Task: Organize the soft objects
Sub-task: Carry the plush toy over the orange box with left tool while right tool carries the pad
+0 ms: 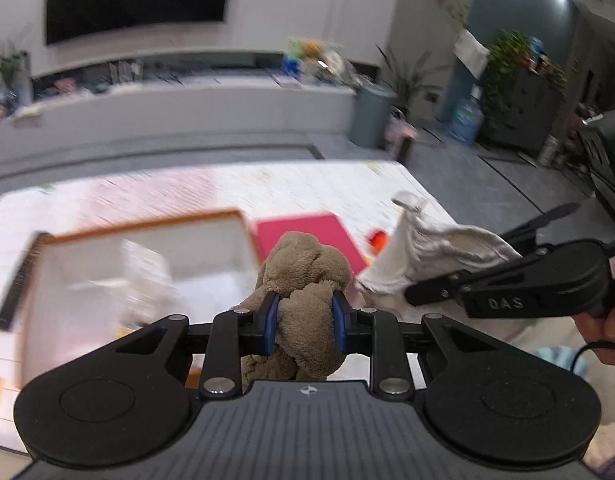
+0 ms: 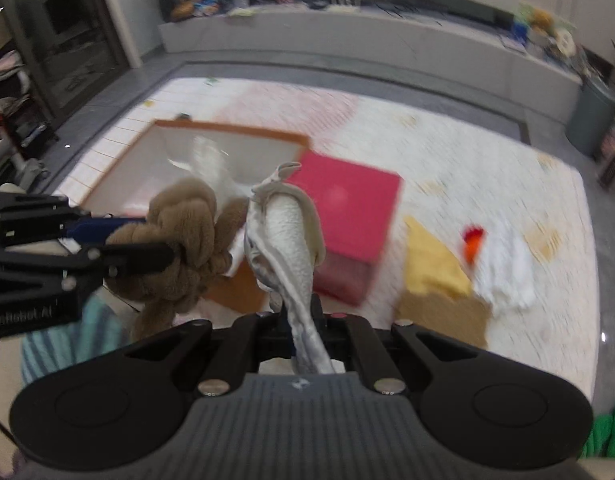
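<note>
Two handheld grippers are raised side by side above a pale patterned play mat (image 2: 447, 152), each carrying a soft item. The left gripper (image 1: 303, 322) has its blue pads pressed into a knotted brown plush towel (image 1: 303, 280), pinching it at the middle so the bundle bulges above and below the fingers. The right gripper (image 2: 305, 320) is closed on the lower end of a white-grey cloth (image 2: 287, 236), which stands up in front of it like a limp twist. The two items hang just beside each other in the air. Beyond them on the mat sits an open white box with an orange rim (image 2: 235, 130) – some pale fabric already lies inside – and a pink box (image 2: 347, 208) touches its right side. Further right, a yellow cloth (image 2: 431, 264) and a white cloth (image 2: 503, 268) lie loose on the mat. Both views are motion-blurred. The step in hand looks like carrying both items toward the white box – next, each must be brought over the opening and let go
</note>
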`<state>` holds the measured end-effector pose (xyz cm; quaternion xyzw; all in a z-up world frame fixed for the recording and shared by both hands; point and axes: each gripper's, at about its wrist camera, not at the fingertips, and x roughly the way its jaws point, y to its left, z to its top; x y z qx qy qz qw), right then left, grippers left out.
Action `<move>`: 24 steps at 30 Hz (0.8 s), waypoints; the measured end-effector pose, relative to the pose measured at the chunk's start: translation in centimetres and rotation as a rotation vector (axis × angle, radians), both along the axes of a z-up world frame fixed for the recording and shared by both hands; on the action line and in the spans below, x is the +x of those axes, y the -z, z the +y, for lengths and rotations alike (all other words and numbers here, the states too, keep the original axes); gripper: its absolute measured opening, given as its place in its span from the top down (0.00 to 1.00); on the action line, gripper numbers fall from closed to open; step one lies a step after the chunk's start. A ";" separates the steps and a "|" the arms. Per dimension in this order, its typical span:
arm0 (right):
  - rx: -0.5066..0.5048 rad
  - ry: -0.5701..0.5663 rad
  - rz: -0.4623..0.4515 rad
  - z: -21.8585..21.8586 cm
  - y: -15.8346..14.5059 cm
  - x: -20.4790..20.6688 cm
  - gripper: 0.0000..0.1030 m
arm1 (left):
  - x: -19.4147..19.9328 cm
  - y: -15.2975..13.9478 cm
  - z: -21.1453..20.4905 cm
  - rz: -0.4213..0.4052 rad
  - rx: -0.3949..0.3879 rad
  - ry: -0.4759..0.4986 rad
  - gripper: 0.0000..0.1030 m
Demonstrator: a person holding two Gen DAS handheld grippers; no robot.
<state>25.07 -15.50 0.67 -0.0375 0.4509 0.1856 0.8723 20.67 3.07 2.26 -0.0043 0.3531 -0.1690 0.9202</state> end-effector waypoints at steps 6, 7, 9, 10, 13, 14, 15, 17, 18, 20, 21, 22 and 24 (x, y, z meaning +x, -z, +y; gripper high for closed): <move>0.043 -0.067 -0.043 4.8 -1.9 1.6 0.98 | 0.3 -2.3 4.3 -0.050 0.024 -0.107 0.70; 0.055 -0.071 -0.043 5.5 -2.0 2.1 0.98 | 0.6 -2.4 4.8 -0.051 0.019 -0.118 0.70; 0.077 -0.072 -0.040 7.0 -2.2 3.2 0.98 | 1.5 -2.4 5.7 -0.046 -0.002 -0.133 0.70; 0.087 -0.066 -0.038 7.7 -2.1 3.9 0.98 | 1.8 -2.2 6.3 -0.042 -0.014 -0.141 0.70; 0.129 -0.023 -0.020 9.2 -1.4 6.2 0.98 | 3.0 -1.1 7.6 -0.012 -0.063 -0.173 0.70; 0.153 0.001 -0.001 9.5 -0.9 7.1 0.98 | 3.6 -0.6 7.9 0.004 -0.085 -0.180 0.70; 0.181 0.025 0.018 9.7 -0.4 8.0 0.98 | 4.0 -0.1 8.6 0.022 -0.107 -0.188 0.70; 0.212 0.070 0.044 10.2 0.4 9.6 0.98 | 5.4 1.4 9.3 0.068 -0.152 -0.199 0.70; 0.208 0.088 0.046 10.6 0.9 10.3 0.98 | 6.1 2.1 9.5 0.088 -0.171 -0.203 0.70; 0.198 0.127 0.056 11.2 2.0 11.5 0.98 | 7.3 3.7 10.0 0.132 -0.200 -0.215 0.70; 0.198 0.146 0.071 11.4 2.7 12.2 0.98 | 7.9 4.4 10.2 0.151 -0.212 -0.220 0.70; 0.197 0.166 0.087 11.4 3.3 12.8 0.98 | 8.6 5.0 10.3 0.168 -0.222 -0.223 0.70; 0.199 0.198 0.122 11.6 4.6 14.1 0.98 | 9.7 6.1 10.4 0.197 -0.230 -0.229 0.71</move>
